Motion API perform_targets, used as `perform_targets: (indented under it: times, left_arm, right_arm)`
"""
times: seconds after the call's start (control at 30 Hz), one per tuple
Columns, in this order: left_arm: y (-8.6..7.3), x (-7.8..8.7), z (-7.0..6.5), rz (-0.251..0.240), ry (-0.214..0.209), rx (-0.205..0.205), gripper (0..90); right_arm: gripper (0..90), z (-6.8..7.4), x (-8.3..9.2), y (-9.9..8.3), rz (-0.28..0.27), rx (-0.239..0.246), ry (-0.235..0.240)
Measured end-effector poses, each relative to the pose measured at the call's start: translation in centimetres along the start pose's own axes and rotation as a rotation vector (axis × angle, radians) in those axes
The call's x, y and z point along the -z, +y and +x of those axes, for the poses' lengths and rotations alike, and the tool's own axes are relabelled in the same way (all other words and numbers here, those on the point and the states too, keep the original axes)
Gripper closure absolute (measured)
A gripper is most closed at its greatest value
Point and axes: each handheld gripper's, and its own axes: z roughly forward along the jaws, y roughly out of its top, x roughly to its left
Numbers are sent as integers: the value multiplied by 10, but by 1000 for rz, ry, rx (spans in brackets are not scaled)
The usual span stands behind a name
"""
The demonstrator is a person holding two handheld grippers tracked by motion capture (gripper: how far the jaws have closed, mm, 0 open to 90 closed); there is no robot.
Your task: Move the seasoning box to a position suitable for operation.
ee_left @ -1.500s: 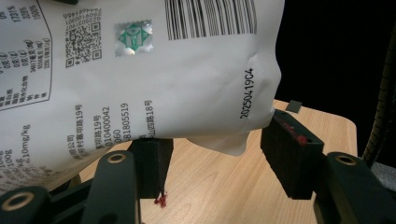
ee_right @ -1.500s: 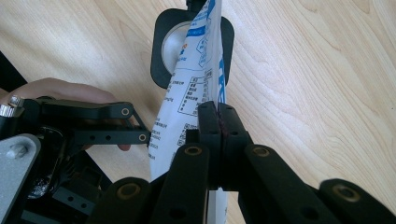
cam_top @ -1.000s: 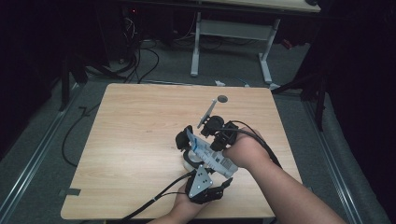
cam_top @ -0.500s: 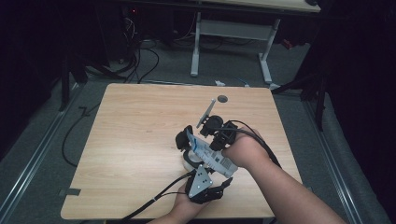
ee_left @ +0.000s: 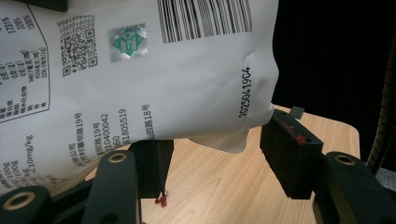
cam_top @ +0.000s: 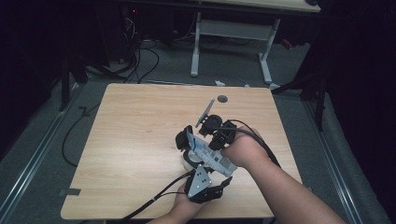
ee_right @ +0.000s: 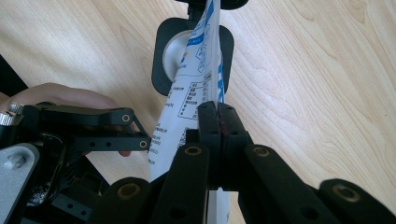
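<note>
White printed pouch [cam_top: 208,151] held upright over black-framed round container [ee_right: 173,51], desk centre-right. Nothing shifted since second ago: both hands static. Right hand-held gripper [ee_right: 218,114] clenched on pouch edge; left hand-held gripper [ee_left: 212,151] spread, pouch corner between jaws, ungripped. Likely pausing mid-pour. Light wood desk [cam_top: 135,135]; dark room, grey floor, cables [cam_top: 140,60], second desk frame [cam_top: 233,32] far.

Glossy plastic pouch [ee_left: 140,70], wood-grain table [cam_top: 130,140]

Packet [cam_top: 208,153] held above the surface [cam_top: 135,140], near its front right. Round holder [ee_right: 192,51] on the surface beneath it. Left tongs [ee_left: 212,163] below packet's corner; right tongs [ee_right: 218,122] behind it.
</note>
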Motion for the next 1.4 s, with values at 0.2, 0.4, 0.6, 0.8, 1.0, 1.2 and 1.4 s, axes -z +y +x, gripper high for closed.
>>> perform_targets:
  times: [0.2,0.4,0.6,0.8,1.0,1.2,1.4]
  left_arm:
    - [0,0,0,0,3,0,455]
    - [2,1,1,-4,6,4,455]
    - [3,2,2,-9,9,6,457]
    - [3,2,2,-9,9,6,457]
    - [2,2,2,-9,10,5,458]
    - [2,1,1,-8,7,2,459]
    - [2,1,1,-10,5,3,460]
  right_arm:
    - [900,1,0,1,-3,4,-1]
    - [900,1,0,3,-5,4,-1]
    - [900,2,1,5,-7,9,-3]
    - [900,2,1,6,-10,12,-2]
    - [900,1,0,6,-11,14,-2]
    - [900,1,-1,5,-7,10,4]
    - [900,1,-1,4,-8,10,6]
